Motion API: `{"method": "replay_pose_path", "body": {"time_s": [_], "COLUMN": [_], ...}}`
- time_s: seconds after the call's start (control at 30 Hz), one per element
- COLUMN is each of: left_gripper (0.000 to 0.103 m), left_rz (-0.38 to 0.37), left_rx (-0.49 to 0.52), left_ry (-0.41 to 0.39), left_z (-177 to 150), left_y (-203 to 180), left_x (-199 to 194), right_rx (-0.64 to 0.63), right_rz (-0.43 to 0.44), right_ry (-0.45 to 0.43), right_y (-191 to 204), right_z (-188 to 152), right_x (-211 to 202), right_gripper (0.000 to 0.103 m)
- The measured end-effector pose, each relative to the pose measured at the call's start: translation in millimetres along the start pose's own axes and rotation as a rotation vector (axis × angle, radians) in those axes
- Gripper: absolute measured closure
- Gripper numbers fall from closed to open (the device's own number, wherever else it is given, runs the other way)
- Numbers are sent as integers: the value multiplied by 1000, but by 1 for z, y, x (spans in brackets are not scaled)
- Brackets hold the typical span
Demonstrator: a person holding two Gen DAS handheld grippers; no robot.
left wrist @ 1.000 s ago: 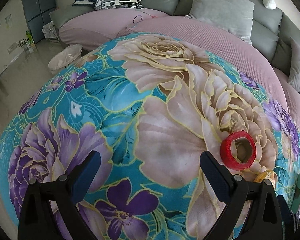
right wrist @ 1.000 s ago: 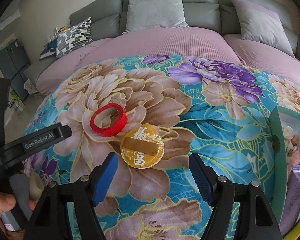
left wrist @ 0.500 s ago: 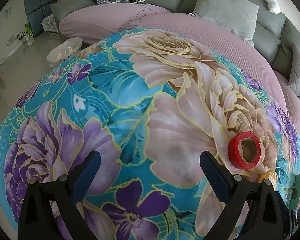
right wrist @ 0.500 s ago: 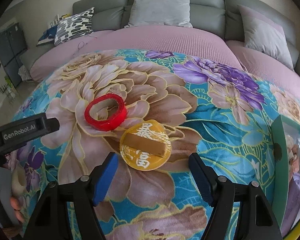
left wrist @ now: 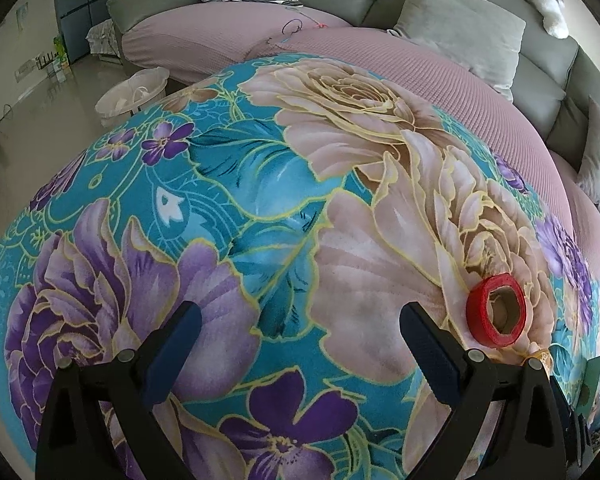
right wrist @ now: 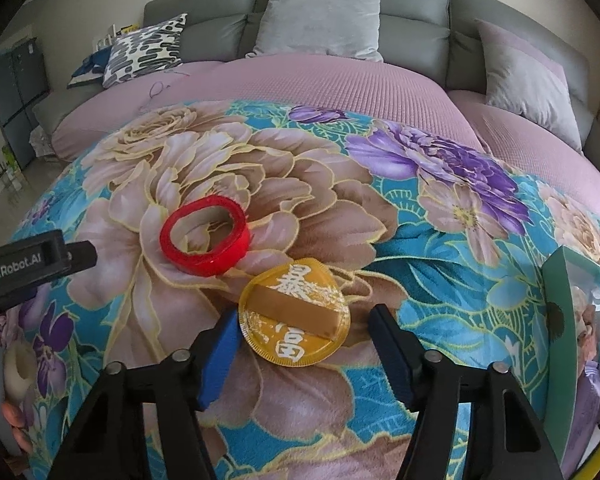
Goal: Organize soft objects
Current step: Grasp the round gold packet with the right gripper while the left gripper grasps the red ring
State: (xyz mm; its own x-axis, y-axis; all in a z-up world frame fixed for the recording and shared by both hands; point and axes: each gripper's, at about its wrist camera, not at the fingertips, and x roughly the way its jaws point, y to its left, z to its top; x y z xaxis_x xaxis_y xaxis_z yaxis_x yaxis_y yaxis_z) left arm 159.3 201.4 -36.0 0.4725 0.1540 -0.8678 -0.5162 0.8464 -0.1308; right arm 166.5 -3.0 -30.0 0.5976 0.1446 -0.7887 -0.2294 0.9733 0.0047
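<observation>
Little of the tidying looks done yet, judging by how things lie. The right tool [right wrist: 300,344] hangs low over the floral blanket [right wrist: 380,420] with its jaws closing, and the round gold disc with white characters [right wrist: 294,312] sits between the blue pads, its near edge just inside them; the pads do not press on it yet, so nothing is held. Lying across the disc is a tan bar [right wrist: 300,309]; whether it is part of the disc or a separate piece I cannot tell. Just beyond the disc, up and to the left of the right tool, the red tape roll [right wrist: 205,236] lies flat on the blanket, touching or nearly touching the disc's far edge. The left tool [left wrist: 300,344] has its jaws wide apart over bare blanket, with nothing between them; the red roll lies just outside its right finger. To the right of the right tool a green box with a clear window [right wrist: 572,340] stands at the blanket's edge, perhaps where the things go, though that is a guess. Both loose items remain to be picked up and put away; the disc seems to be first.
</observation>
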Motion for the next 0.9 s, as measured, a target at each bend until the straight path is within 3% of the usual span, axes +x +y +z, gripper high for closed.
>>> {"method": "replay_pose_path", "body": {"time_s": [0.3, 0.7, 0.9], "left_gripper": [4, 4, 4], "left_rz": [-10, -23, -74], "left_rx": [25, 56, 93], "left_ry": [7, -2, -5], "left_z": [0, 0, 1], "left_y": [-8, -17, -30], "left_x": [1, -3, -3], "right_rx": [13, 15, 37], "right_rz": [32, 43, 12], "right_ry": [-14, -47, -77], "right_y": [-4, -5, -18], "right_z": [2, 5, 10], "right_x": [-4, -20, -32], "right_gripper": [51, 51, 51]}}
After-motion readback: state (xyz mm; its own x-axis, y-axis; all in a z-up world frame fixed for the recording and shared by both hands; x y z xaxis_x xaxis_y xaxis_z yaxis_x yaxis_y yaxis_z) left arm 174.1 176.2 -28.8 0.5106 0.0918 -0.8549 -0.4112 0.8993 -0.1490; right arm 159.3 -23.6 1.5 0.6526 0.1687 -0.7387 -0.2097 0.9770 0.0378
